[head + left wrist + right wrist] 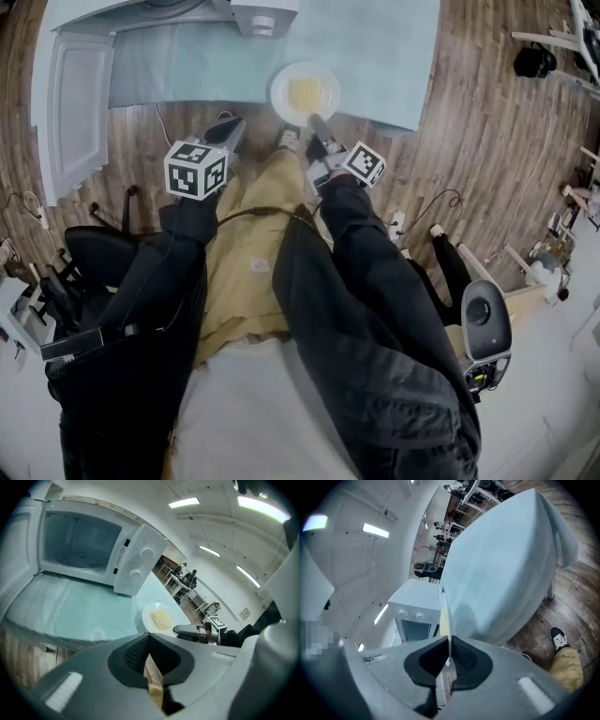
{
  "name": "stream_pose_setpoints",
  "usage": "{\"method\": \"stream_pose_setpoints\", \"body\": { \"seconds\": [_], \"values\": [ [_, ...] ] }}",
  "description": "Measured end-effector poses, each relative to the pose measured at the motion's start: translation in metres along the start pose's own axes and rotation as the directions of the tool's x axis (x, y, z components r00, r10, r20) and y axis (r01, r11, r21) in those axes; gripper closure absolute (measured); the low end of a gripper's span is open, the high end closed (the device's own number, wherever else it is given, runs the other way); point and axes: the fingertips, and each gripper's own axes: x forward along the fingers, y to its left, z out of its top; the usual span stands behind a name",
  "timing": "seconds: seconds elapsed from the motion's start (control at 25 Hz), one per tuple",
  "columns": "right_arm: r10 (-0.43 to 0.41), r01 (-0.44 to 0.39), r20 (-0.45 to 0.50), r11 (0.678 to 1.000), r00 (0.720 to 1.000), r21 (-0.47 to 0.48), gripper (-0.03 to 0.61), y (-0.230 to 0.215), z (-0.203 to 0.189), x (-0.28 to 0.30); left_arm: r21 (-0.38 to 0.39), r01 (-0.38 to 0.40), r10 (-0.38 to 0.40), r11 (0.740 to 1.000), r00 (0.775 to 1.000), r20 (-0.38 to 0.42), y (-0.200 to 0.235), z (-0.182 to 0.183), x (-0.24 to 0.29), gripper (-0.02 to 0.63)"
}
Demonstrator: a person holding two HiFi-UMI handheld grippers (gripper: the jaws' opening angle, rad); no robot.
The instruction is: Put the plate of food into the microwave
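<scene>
White plate (279, 94) w/ yellow food (309, 94) is at the front edge of the teal-covered tabletop (394, 56), outside the microwave (79, 541) & near its control-panel end. The oven door (75, 112) hangs wide open. Right gripper (316, 120) has its fingers pinching the plate's near rim, which shows edge-on between the pads in the right gripper view. Can't tell if the plate is clear of the cloth yet. Left gripper (230, 129) hovers just left of the plate, fingers pressed together, nothing in them. Step in hand, I'd say: grasp made, carry about to start. Next move prob. needs the plate kept level so the food doesn't slide, then swung left & fed into the cavity w/o clipping door or frame. A one-rim grip could let it tip.
</scene>
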Motion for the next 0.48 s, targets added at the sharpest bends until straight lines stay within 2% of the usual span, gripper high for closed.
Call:
{"method": "stream_pose_setpoints", "body": {
  "seconds": [0.12,0.36,0.48],
  "values": [
    [-0.012,0.012,-0.047,1.000,0.999,-0.009,0.570,0.010,-0.016,0.016,-0.021,-0.014,0.015,1.000,1.000,0.019,0.012,0.002,-0.010,0.618],
    [0.031,-0.036,-0.152,0.999,0.988,-0.030,0.569,0.044,-0.053,0.065,-0.080,-0.072,0.077,0.994,0.995,0.057,0.049,0.007,-0.032,0.618],
    [0.023,-0.032,-0.178,0.998,0.984,-0.046,0.569,0.057,-0.068,0.089,-0.105,-0.105,0.112,0.989,0.991,0.066,0.071,0.009,-0.045,0.618]
  ]
}}
